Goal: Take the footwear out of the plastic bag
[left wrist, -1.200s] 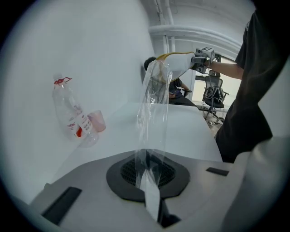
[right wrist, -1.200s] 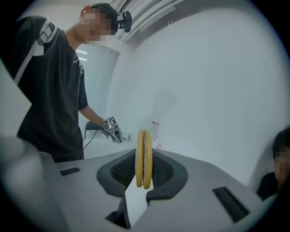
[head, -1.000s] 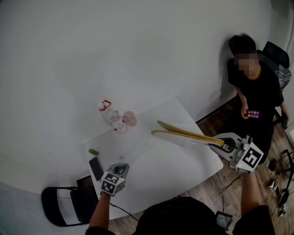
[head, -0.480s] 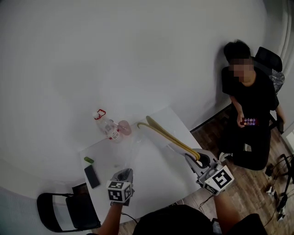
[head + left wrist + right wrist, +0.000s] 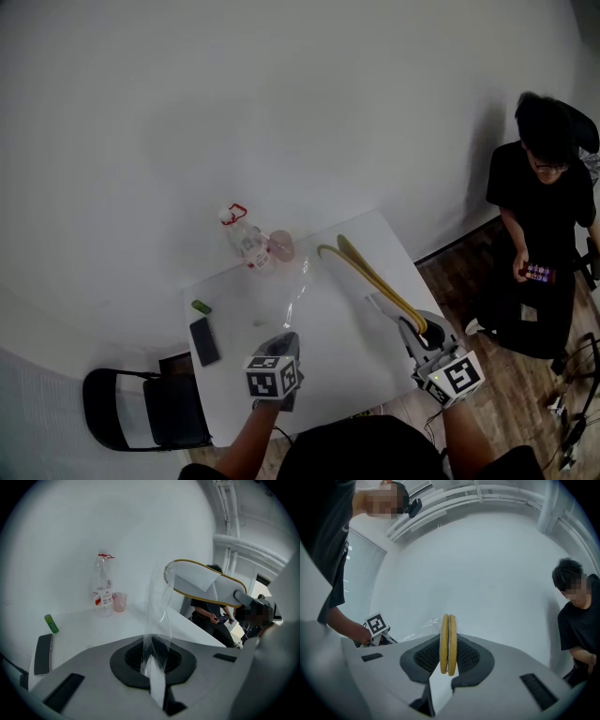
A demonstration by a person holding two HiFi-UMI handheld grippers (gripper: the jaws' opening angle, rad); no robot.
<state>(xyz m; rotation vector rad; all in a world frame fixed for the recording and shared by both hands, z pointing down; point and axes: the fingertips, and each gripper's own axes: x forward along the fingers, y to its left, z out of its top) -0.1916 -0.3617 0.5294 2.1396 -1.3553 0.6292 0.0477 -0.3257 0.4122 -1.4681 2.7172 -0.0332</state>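
A pair of flat white slippers with yellow edges (image 5: pixel 373 279) sticks out over the white table (image 5: pixel 328 366), held sole to sole at the heel end by my right gripper (image 5: pixel 419 332). In the right gripper view the slippers (image 5: pixel 448 639) stand edge-on between the jaws. My left gripper (image 5: pixel 281 351) is shut on a strip of the clear plastic bag (image 5: pixel 158 606), which rises limp from the jaws (image 5: pixel 153 665). The bag (image 5: pixel 298 292) hangs left of the slippers (image 5: pixel 206 584), apart from them.
At the table's back stand a plastic bottle (image 5: pixel 246 240) and a pink cup (image 5: pixel 281 246). A small green object (image 5: pixel 201 307) and a dark phone (image 5: pixel 203 340) lie at the left edge. A black chair (image 5: pixel 141 412) is at lower left. A person (image 5: pixel 542 216) sits at right.
The head view has swung. My right gripper has drawn the slippers back toward the table's near right corner. My left gripper keeps its hold on the bag and sits more toward the middle.
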